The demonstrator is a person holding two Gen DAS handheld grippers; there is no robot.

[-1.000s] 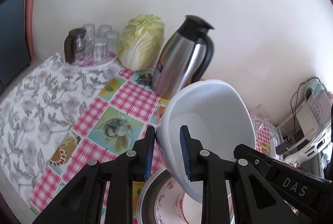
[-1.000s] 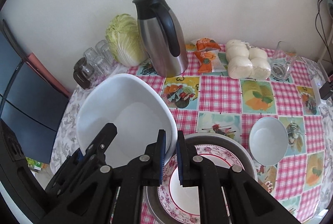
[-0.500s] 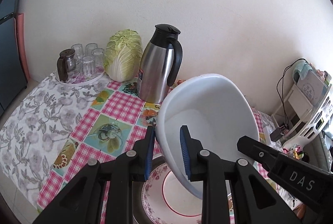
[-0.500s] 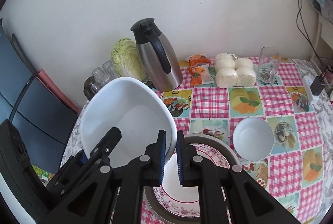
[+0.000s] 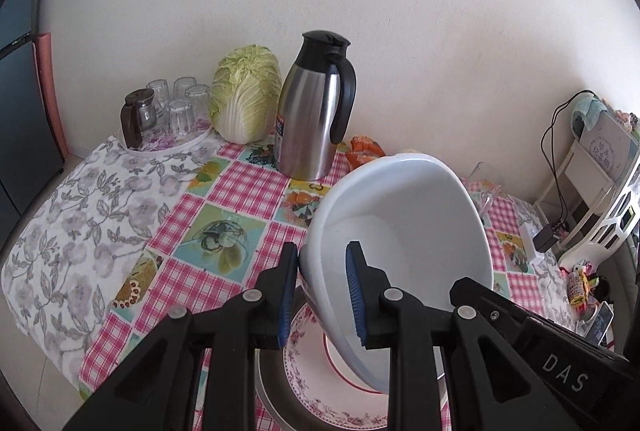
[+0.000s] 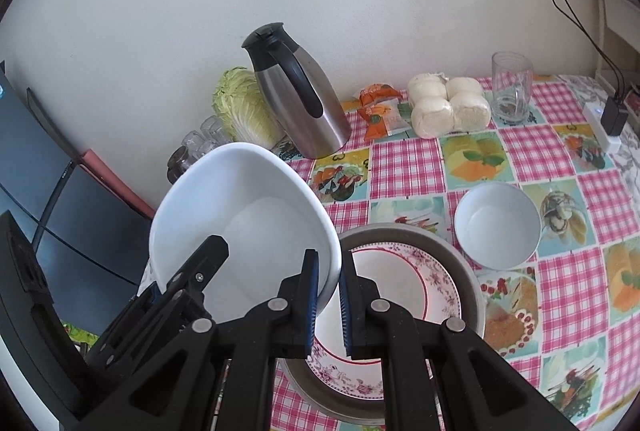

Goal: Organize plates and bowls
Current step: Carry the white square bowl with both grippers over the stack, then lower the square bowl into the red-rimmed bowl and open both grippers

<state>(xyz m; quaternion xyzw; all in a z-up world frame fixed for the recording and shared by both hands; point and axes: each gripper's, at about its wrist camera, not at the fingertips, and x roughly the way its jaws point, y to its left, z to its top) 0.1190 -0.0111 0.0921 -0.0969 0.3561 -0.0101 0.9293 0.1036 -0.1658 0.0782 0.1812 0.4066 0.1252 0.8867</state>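
Both grippers hold a large white bowl (image 5: 404, 231) by its rim, tilted, in the air above the table. My left gripper (image 5: 322, 295) is shut on its left rim. My right gripper (image 6: 329, 295) is shut on the opposite rim of the bowl (image 6: 248, 219). Below it a floral-rimmed plate (image 6: 400, 295) lies inside a grey metal dish (image 6: 464, 271); the plate also shows in the left wrist view (image 5: 304, 359). A small white bowl (image 6: 497, 225) stands on the tablecloth to the right of the dish.
A steel thermos jug (image 5: 316, 107), a cabbage (image 5: 246, 99) and a tray of upturned glasses (image 5: 168, 115) stand along the wall. Buns (image 6: 448, 107), snack packets (image 6: 380, 109) and a glass mug (image 6: 511, 87) sit at the back right. A charger (image 6: 608, 119) lies far right.
Both grippers have lifted the large white bowl higher and pulled back from the table; more of the table and the plate below shows now. Both grips are unchanged.
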